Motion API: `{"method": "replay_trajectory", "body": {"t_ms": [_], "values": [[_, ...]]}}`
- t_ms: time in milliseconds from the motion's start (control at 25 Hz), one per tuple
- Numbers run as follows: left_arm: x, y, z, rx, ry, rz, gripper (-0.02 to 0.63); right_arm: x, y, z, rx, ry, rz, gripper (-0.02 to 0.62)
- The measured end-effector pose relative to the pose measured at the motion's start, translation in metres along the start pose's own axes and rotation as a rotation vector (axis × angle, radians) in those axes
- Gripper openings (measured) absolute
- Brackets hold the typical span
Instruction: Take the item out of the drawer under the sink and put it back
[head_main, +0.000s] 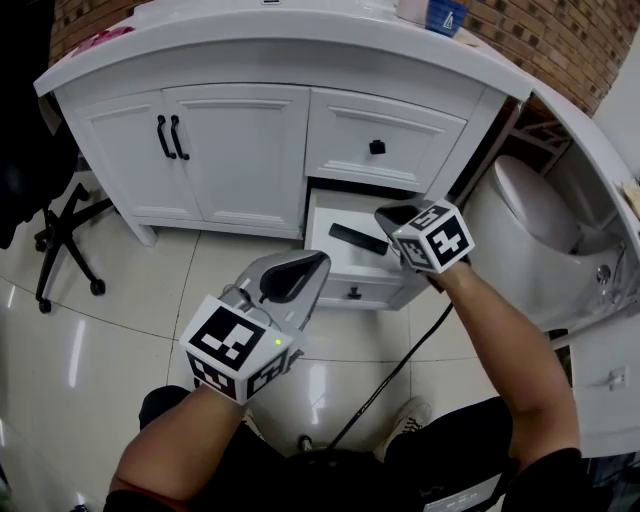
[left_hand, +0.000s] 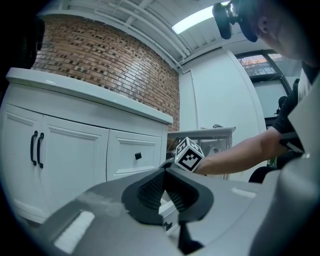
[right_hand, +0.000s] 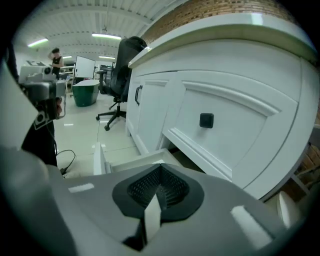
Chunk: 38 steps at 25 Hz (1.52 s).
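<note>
The lower drawer (head_main: 312, 225) under the white sink counter stands pulled open. A long black item (head_main: 357, 238) lies inside it. My right gripper (head_main: 382, 212) hovers over the drawer's right part, just above the item's right end. In the right gripper view its jaws (right_hand: 161, 167) are shut with nothing between them, and the drawer's rim (right_hand: 125, 160) shows below. My left gripper (head_main: 322, 258) is held lower, in front of the drawer's left corner. Its jaws (left_hand: 165, 172) are shut and empty. The right gripper's marker cube (left_hand: 189, 155) shows beyond them.
Above the open drawer is a closed drawer with a black knob (head_main: 377, 147). Two cabinet doors with black handles (head_main: 170, 137) stand to the left. A toilet (head_main: 530, 215) is on the right, an office chair (head_main: 60, 240) on the left. A black cable (head_main: 400, 365) runs over the tiled floor.
</note>
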<state>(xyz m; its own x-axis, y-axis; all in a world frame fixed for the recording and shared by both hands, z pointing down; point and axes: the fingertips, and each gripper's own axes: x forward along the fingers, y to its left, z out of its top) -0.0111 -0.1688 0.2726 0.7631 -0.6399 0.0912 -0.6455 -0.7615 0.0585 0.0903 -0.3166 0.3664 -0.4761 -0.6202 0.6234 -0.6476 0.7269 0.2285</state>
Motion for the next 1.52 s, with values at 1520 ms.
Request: {"method": "replay_trajectory", "body": {"t_ms": [1520], "values": [[0.004,-0.011,-0.005,-0.001,0.010,-0.010,0.005,-0.172,0.091,-0.002,0.322,-0.393,0.011,0.008]]}}
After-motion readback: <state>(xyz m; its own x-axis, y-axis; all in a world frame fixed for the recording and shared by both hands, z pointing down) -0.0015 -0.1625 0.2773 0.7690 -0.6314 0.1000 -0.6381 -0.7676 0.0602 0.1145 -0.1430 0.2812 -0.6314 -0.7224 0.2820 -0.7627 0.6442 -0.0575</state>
